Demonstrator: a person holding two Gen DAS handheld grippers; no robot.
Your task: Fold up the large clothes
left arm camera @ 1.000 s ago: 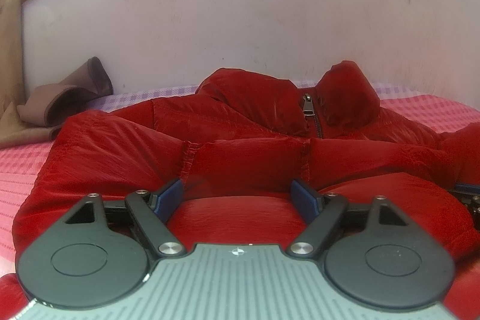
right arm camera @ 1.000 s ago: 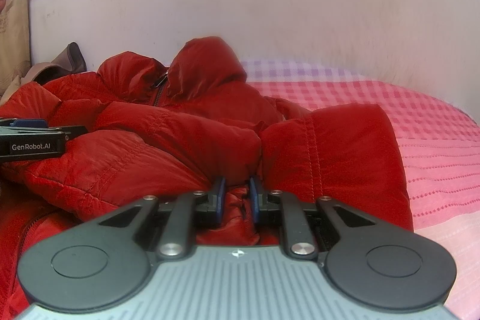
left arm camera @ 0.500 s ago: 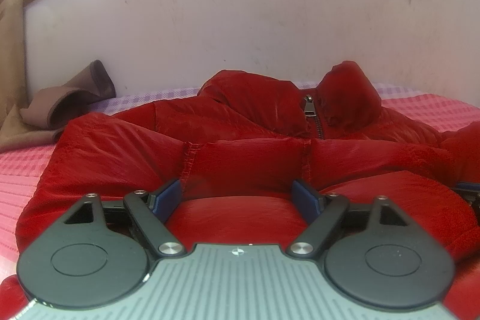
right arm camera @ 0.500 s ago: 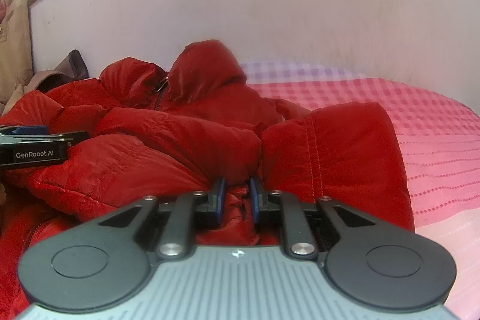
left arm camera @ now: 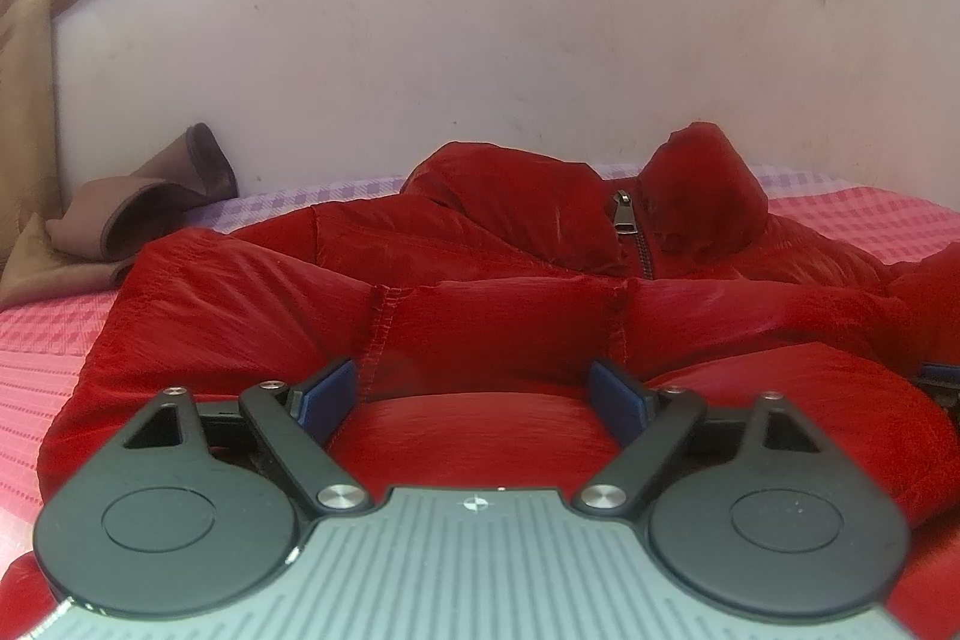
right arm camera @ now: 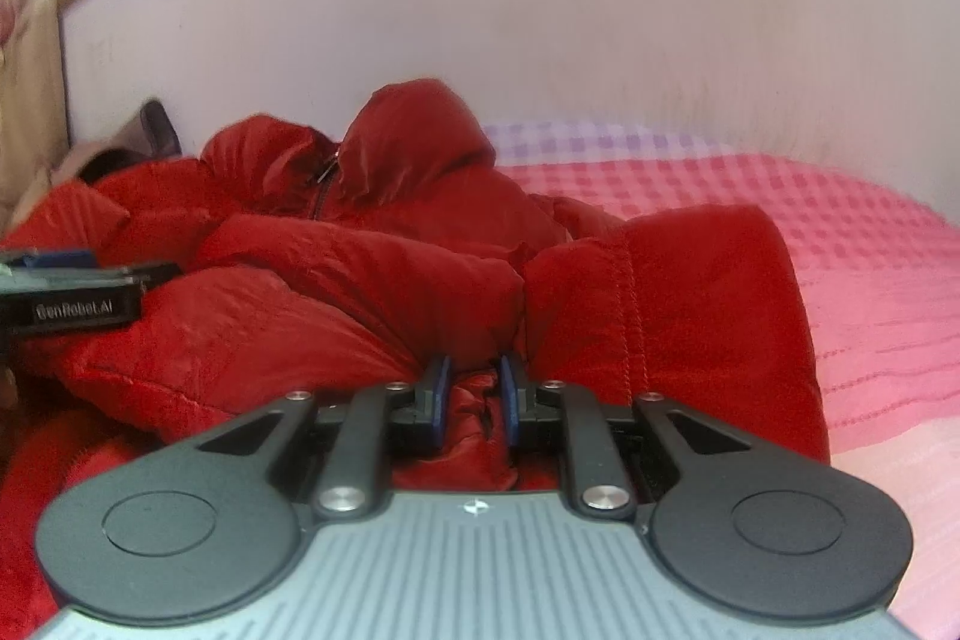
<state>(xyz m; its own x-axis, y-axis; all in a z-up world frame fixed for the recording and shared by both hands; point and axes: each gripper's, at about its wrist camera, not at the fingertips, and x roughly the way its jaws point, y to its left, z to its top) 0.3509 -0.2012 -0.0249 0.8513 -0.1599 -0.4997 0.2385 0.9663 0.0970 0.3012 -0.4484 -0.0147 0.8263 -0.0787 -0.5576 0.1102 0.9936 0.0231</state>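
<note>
A red puffer jacket (left arm camera: 492,316) lies on the bed, its hood and zipper (left arm camera: 627,220) towards the wall. My left gripper (left arm camera: 474,391) is open, its blue pads wide apart over a bulge of the jacket's near edge. My right gripper (right arm camera: 474,388) is shut on a bunch of the jacket's red fabric (right arm camera: 474,400), beside a folded sleeve (right arm camera: 672,304). The jacket (right arm camera: 336,292) fills the left of the right wrist view, where the left gripper's body (right arm camera: 72,304) shows at the left edge.
A pink checked bedspread (right arm camera: 870,280) covers the bed, with a purple checked strip by the white wall (left arm camera: 480,40). A brown cloth (left arm camera: 144,214) lies at the far left by a curtain (left arm camera: 24,70).
Both views have shifted slightly, with the jacket a little lower and closer in frame. The left gripper stays open and the right stays shut on the fabric.
</note>
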